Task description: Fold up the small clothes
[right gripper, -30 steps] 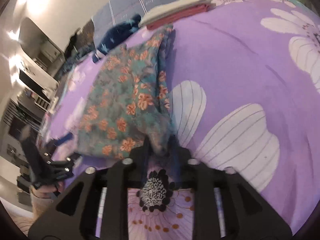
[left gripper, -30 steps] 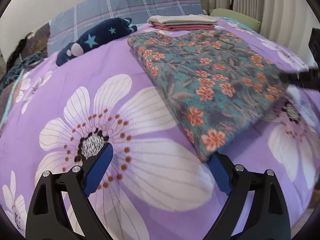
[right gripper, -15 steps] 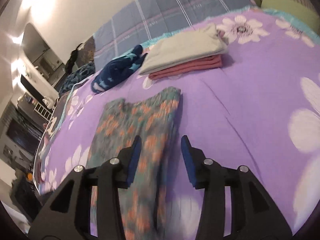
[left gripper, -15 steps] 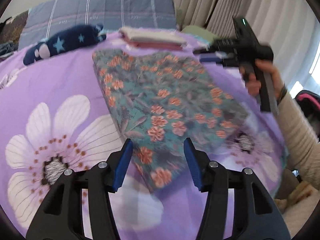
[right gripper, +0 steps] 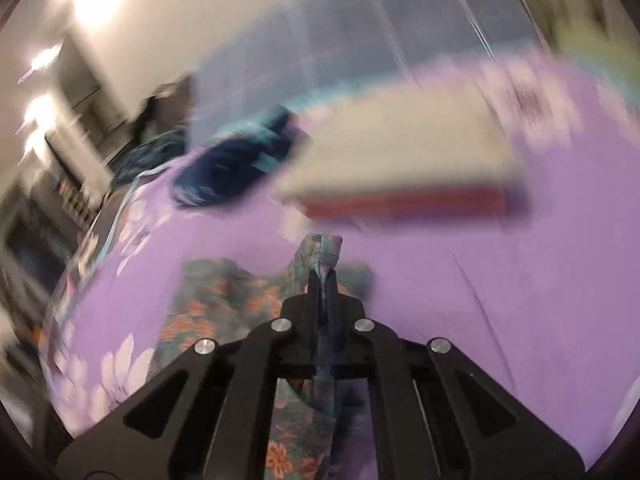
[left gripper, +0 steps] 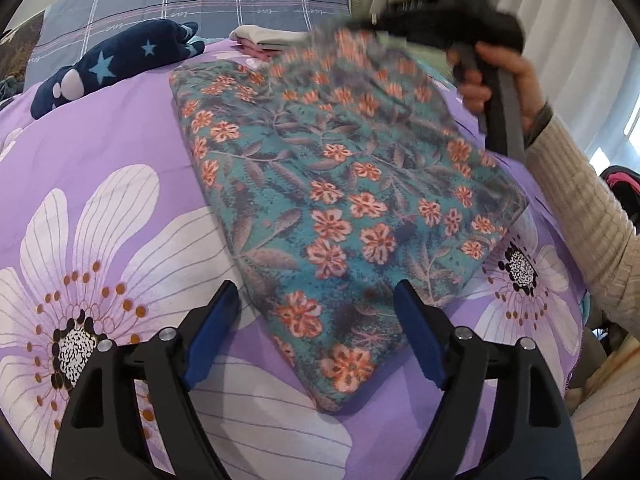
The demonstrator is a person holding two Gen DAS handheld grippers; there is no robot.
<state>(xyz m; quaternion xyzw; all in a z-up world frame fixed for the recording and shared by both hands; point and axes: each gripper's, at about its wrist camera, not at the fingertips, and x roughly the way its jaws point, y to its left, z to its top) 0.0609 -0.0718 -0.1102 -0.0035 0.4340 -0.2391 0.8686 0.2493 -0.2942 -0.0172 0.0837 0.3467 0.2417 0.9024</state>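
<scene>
your right gripper [right gripper: 325,276] is pinched on the far corner of the floral garment [left gripper: 340,200], a fold of cloth standing up between its pressed-together fingers; in the left wrist view that corner is lifted off the bed [left gripper: 120,160] and blurred. the garment lies on the purple bedspread, already doubled lengthwise, its near end between the spread jaws of your left gripper [left gripper: 316,316], whose pads are not pressing on it. to make this fold clean, judge it so: carry the held corner toward the near end in a low arc, keep it in line with the long edge, and let the left gripper pin the near end so the cloth does not slide. lay the corner square on the near one before you let go.

against the earlier views: your right gripper's jaws have just been closing and now hold cloth, where half a second ago they hung open above it. your left gripper's jaws have just been opening wider around the near end. the folded stack [right gripper: 400,152] and the star-print bundle [left gripper: 112,64] lie where they did.
</scene>
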